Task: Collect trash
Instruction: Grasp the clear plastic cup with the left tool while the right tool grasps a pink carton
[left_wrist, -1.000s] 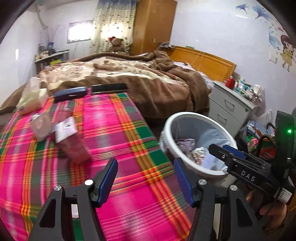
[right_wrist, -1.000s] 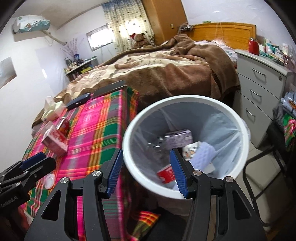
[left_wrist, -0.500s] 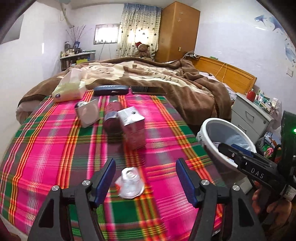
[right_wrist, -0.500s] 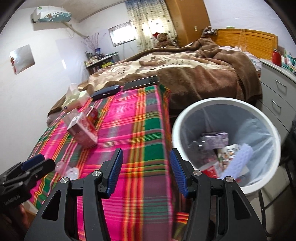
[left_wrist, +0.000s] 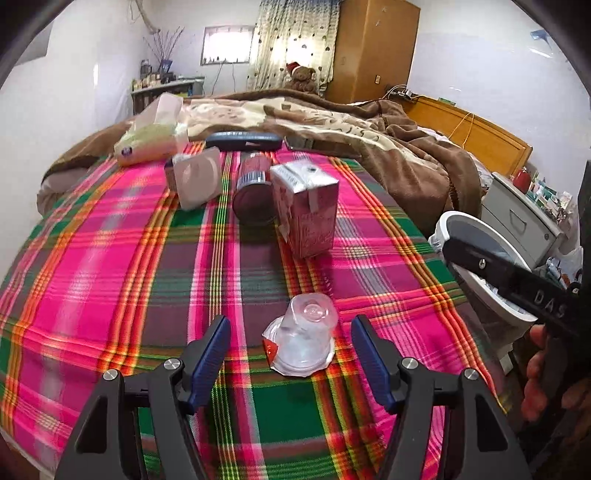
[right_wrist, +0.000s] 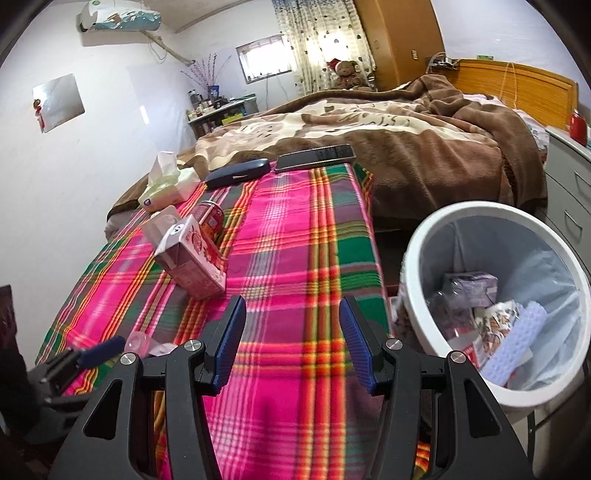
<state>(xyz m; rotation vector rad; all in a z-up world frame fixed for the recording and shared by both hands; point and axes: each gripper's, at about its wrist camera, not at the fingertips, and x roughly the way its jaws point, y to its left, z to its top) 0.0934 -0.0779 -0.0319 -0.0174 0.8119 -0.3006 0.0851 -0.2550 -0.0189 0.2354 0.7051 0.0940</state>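
In the left wrist view, your left gripper (left_wrist: 290, 354) hangs with its blue fingers spread wide, and the clear plastic cup (left_wrist: 303, 338) lies tipped on its side right between them, just ahead of the tips. That straddle looks deliberate: the gap is broad enough to take the crumpled cup (its peeled lid flaps out at the near side) without nudging it first. Further ahead of the gripper stand the pink carton (left_wrist: 306, 208) and, just left of it, the red can (left_wrist: 253, 194) lying with its base toward you, then a flat white packet (left_wrist: 195, 177). All of these rest on the plaid worktop (left_wrist: 110, 266) and are probably later pickups. Off to the right edge, the white bin (left_wrist: 491, 258) sits partly behind your other tool.

In the right wrist view, your right gripper (right_wrist: 291, 341) is also spread and holds nothing; only plaid cloth shows between its fingers. The bin (right_wrist: 417, 280) stands just right of it beside the worktop, its liner open and already holding several scraps, so it is close by for a drop. The carton (right_wrist: 192, 258) lies ahead and left.
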